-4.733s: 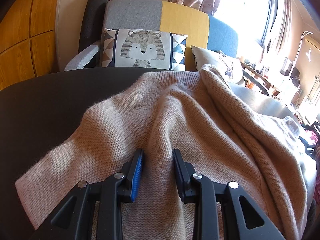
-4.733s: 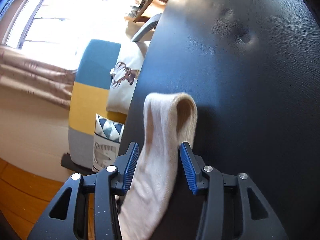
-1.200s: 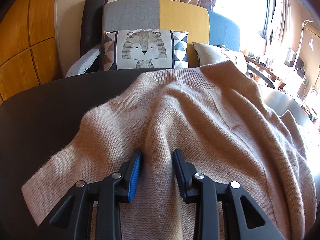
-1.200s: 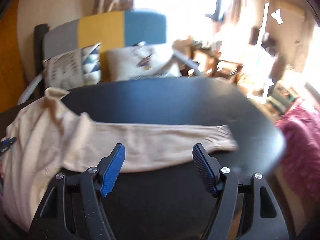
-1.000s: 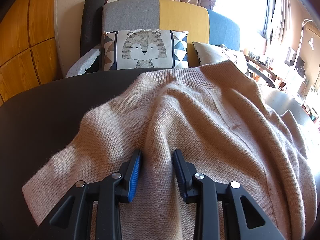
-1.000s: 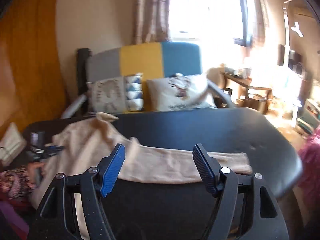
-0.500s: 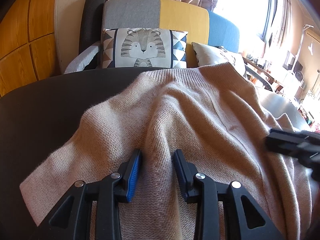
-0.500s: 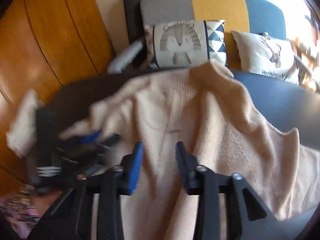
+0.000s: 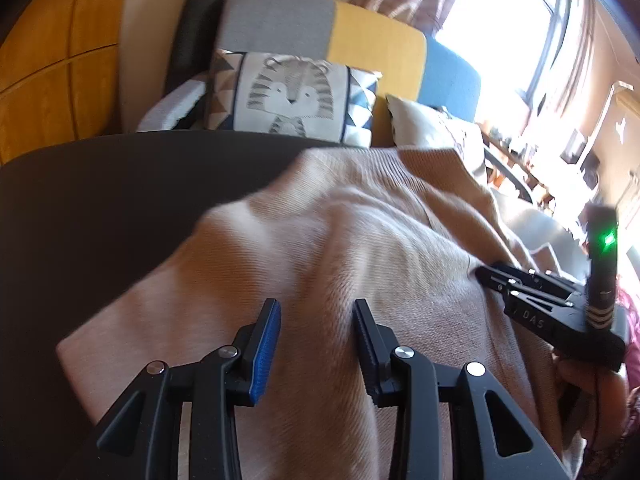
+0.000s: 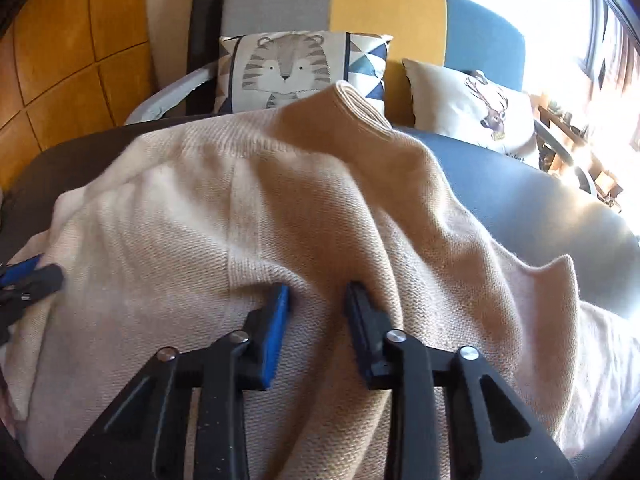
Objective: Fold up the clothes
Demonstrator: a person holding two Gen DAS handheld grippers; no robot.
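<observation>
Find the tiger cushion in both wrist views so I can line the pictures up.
Left wrist: tiger cushion sits upper centre-left, behind the table's far edge, above the beige sweater.
Right wrist: tiger cushion sits top centre, its lower edge hidden by the sweater's raised fold.
Shared landmark: the grey, yellow and blue sofa back.

A: Light source? Exposure?
B: Window, upper right; strong daylight, blown out, glare across the table.
A: Sharpness?
B: Left wrist view motion-blurred; fisheye bending, dark corners.
</observation>
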